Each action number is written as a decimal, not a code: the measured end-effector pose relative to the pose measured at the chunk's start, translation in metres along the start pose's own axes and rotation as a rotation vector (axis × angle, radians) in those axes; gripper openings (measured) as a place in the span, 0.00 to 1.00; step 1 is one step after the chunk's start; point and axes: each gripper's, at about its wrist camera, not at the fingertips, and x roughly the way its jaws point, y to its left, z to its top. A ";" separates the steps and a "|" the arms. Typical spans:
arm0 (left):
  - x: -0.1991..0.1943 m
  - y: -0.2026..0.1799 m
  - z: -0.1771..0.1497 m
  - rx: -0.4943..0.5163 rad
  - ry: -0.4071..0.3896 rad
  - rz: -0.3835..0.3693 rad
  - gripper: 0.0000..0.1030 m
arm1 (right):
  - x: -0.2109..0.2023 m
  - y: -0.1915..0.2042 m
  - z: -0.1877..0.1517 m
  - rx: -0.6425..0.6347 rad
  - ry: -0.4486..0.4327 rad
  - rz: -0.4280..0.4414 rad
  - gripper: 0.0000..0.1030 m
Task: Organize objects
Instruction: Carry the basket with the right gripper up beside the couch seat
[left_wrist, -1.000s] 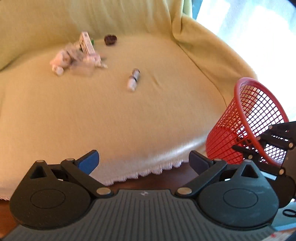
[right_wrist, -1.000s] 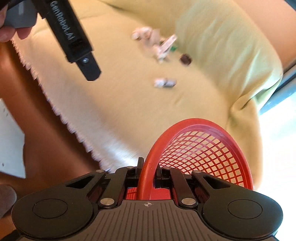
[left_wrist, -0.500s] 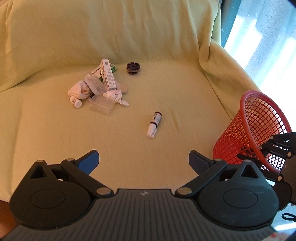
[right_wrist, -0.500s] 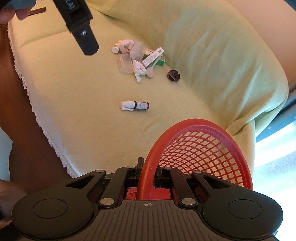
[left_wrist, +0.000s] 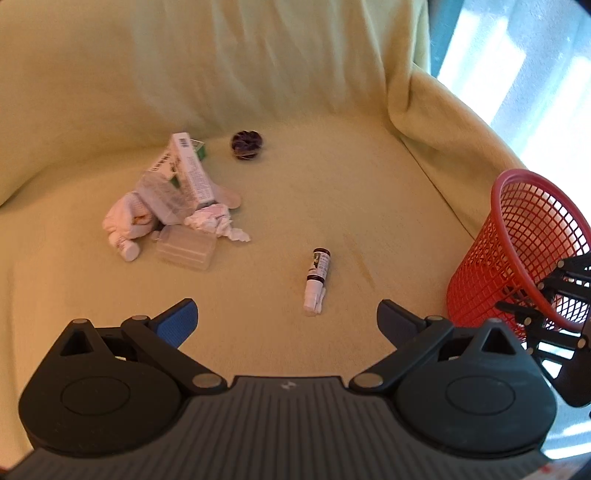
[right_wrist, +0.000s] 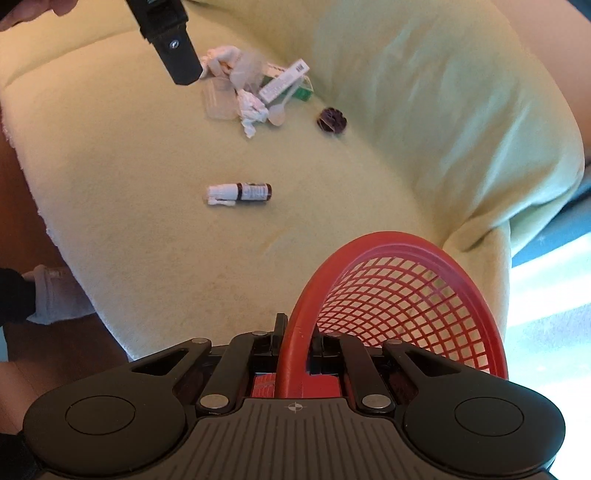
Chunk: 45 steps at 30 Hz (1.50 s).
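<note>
Red mesh basket (right_wrist: 406, 295) is hanging from the right gripper (right_wrist: 295, 343), whose jaws are closed tight on its rim; it is sitting at the seat's right edge, beside the draped armrest. Seat cover (left_wrist: 332, 192), pale yellow-green, is serving as landmark. Left gripper (left_wrist: 286, 314) is hovering over the cover's front part, jaws spread wide, nothing between them. Bottle (left_wrist: 317, 275), dark with a white cap, is lying on its side near the cover's centre, apart from everything else. Pile (left_wrist: 173, 210) is sitting toward the cover's back left: a white carton leaning on a green box, a clear case, crumpled tissue, a white bundle and a small white vial, all touching or overlapping. Dark round item (left_wrist: 246, 144) is lying alone near the backrest, just right of the pile.
</note>
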 end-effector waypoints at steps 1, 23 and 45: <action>0.009 0.003 0.002 0.017 0.007 -0.023 0.98 | 0.003 0.001 0.003 0.015 0.021 -0.003 0.04; 0.127 0.009 -0.015 0.285 -0.140 -0.278 0.98 | 0.043 0.031 -0.003 -0.016 0.028 -0.219 0.04; 0.123 0.020 -0.051 0.355 -0.299 -0.354 0.96 | 0.035 0.126 -0.009 -0.047 0.098 -0.406 0.04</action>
